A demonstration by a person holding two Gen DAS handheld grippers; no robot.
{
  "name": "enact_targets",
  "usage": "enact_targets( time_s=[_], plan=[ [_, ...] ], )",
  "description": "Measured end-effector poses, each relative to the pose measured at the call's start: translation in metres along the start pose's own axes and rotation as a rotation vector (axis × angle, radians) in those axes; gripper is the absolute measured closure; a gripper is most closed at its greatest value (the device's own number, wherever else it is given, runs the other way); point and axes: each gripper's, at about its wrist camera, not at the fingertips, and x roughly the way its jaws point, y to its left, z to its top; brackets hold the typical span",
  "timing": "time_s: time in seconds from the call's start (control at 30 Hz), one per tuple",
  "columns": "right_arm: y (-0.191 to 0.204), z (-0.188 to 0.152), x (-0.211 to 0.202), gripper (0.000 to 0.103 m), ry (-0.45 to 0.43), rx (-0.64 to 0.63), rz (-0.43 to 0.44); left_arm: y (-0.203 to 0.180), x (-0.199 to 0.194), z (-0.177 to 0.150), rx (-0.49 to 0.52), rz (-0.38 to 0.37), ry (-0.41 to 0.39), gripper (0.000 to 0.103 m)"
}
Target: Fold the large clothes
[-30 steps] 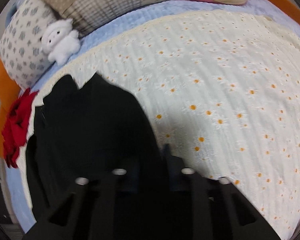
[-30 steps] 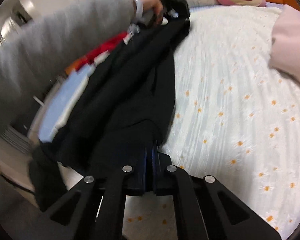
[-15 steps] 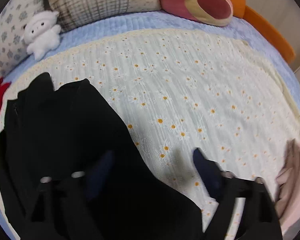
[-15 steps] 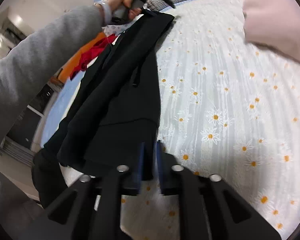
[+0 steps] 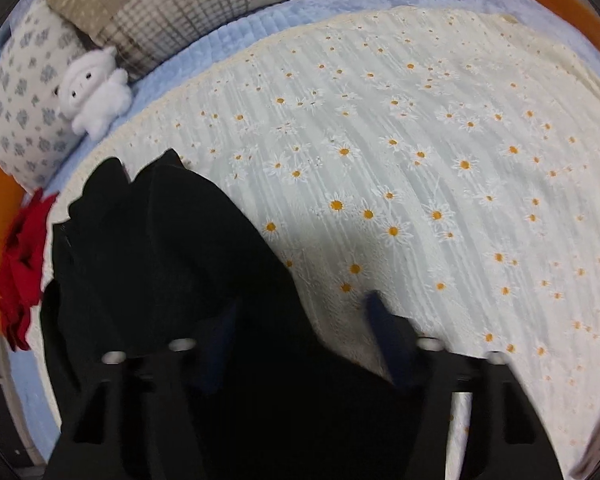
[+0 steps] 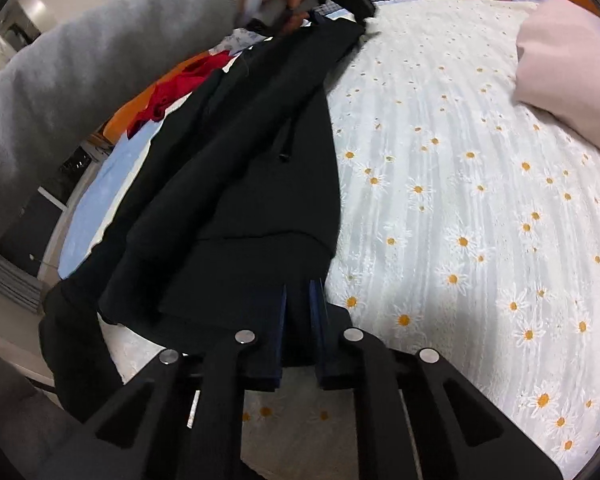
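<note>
The black garment (image 6: 240,168) looks soft, limp and fairly weighty, likely to sag and slide wherever unsupported, so I judge its hem and shoulder edges the best places to pinch. It lies stretched along the bed (image 6: 460,200) at the daisy cover's left edge, running from 6 toward 12 o'clock in the right wrist view. The right tool (image 6: 298,292) is closing on the near hem, cloth between its pads. The left tool (image 5: 300,316), at the far end, is closing too; its jaws straddle black cloth at 6 o'clock without visibly pressing it.
</note>
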Motion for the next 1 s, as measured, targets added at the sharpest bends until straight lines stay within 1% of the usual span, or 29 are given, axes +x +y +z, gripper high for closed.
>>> enact_targets(
  time_s=[0.03, 0.07, 0.1, 0.13, 0.17, 0.2, 0.23, 0.27, 0.3, 0.33, 0.4, 0.43, 0.47, 0.53, 0.57, 0.63, 0.67, 0.7, 0.73, 0.77, 0.8, 0.83, 0.87, 0.93, 1.0],
  plan=[
    [0.001, 0.001, -0.003, 0.097, -0.003, 0.001, 0.000, 0.006, -0.001, 0.001, -0.002, 0.008, 0.003, 0.083],
    [0.004, 0.003, -0.008, 0.098, -0.014, -0.001, 0.003, 0.014, -0.004, 0.001, -0.010, -0.011, 0.000, 0.086],
    [0.007, 0.002, -0.012, 0.098, -0.022, -0.002, 0.010, 0.024, -0.008, 0.001, -0.026, -0.075, -0.002, 0.088],
    [0.010, 0.004, -0.016, 0.098, -0.029, -0.007, 0.011, 0.031, -0.009, 0.002, -0.040, -0.123, 0.001, 0.091],
    [0.015, 0.008, -0.021, 0.098, -0.037, -0.015, 0.015, 0.047, -0.014, 0.002, -0.073, -0.201, -0.007, 0.091],
    [0.021, 0.011, -0.025, 0.098, -0.043, -0.021, 0.029, 0.054, -0.018, 0.002, -0.096, -0.250, -0.019, 0.092],
    [0.022, 0.011, -0.031, 0.098, -0.047, -0.027, 0.038, 0.072, -0.024, 0.001, -0.136, -0.340, -0.042, 0.092],
    [0.031, 0.016, -0.037, 0.098, -0.058, -0.042, 0.047, 0.085, -0.028, 0.000, -0.164, -0.410, -0.059, 0.092],
    [0.038, 0.019, -0.039, 0.098, -0.063, -0.051, 0.059, 0.096, -0.032, -0.001, -0.184, -0.471, -0.079, 0.093],
    [0.045, 0.023, -0.042, 0.098, -0.067, -0.061, 0.079, 0.104, -0.036, -0.002, -0.199, -0.516, -0.100, 0.093],
    [0.065, 0.032, -0.047, 0.098, -0.074, -0.097, 0.109, 0.133, -0.047, -0.008, -0.223, -0.623, -0.162, 0.093],
    [0.073, 0.036, -0.047, 0.098, -0.072, -0.110, 0.133, 0.140, -0.051, -0.011, -0.229, -0.651, -0.180, 0.093],
    [0.085, 0.041, -0.046, 0.098, -0.062, -0.122, 0.184, 0.155, -0.056, -0.015, -0.238, -0.685, -0.209, 0.096],
    [0.102, 0.048, -0.042, 0.098, -0.044, -0.147, 0.241, 0.184, -0.063, -0.025, -0.260, -0.747, -0.268, 0.097],
    [0.110, 0.052, -0.041, 0.098, -0.037, -0.156, 0.270, 0.194, -0.064, -0.028, -0.266, -0.761, -0.288, 0.097],
    [0.124, 0.057, -0.034, 0.098, -0.023, -0.180, 0.295, 0.217, -0.062, -0.036, -0.273, -0.760, -0.305, 0.097],
    [0.134, 0.061, -0.028, 0.098, -0.014, -0.204, 0.296, 0.228, -0.057, -0.041, -0.277, -0.734, -0.295, 0.097],
    [0.137, 0.062, -0.024, 0.098, -0.008, -0.210, 0.297, 0.234, -0.052, -0.046, -0.272, -0.708, -0.285, 0.092],
    [0.141, 0.063, -0.018, 0.098, -0.001, -0.213, 0.295, 0.236, -0.050, -0.048, -0.268, -0.692, -0.274, 0.067],
    [0.142, 0.062, -0.013, 0.098, 0.006, -0.212, 0.292, 0.234, -0.047, -0.054, -0.265, -0.682, -0.261, 0.051],
    [0.138, 0.060, -0.011, 0.098, 0.012, -0.198, 0.298, 0.230, -0.047, -0.057, -0.260, -0.666, -0.262, 0.024],
    [0.131, 0.057, -0.008, 0.098, 0.018, -0.177, 0.304, 0.221, -0.050, -0.059, -0.239, -0.647, -0.281, 0.020],
    [0.124, 0.054, -0.006, 0.098, 0.023, -0.155, 0.302, 0.209, -0.053, -0.058, -0.211, -0.646, -0.286, 0.020],
    [0.109, 0.049, -0.009, 0.098, 0.029, -0.115, 0.290, 0.188, -0.055, -0.055, -0.167, -0.639, -0.261, 0.019],
    [0.100, 0.040, -0.012, 0.098, 0.027, -0.080, 0.279, 0.148, -0.057, -0.044, -0.109, -0.591, -0.219, 0.019]
  ],
)
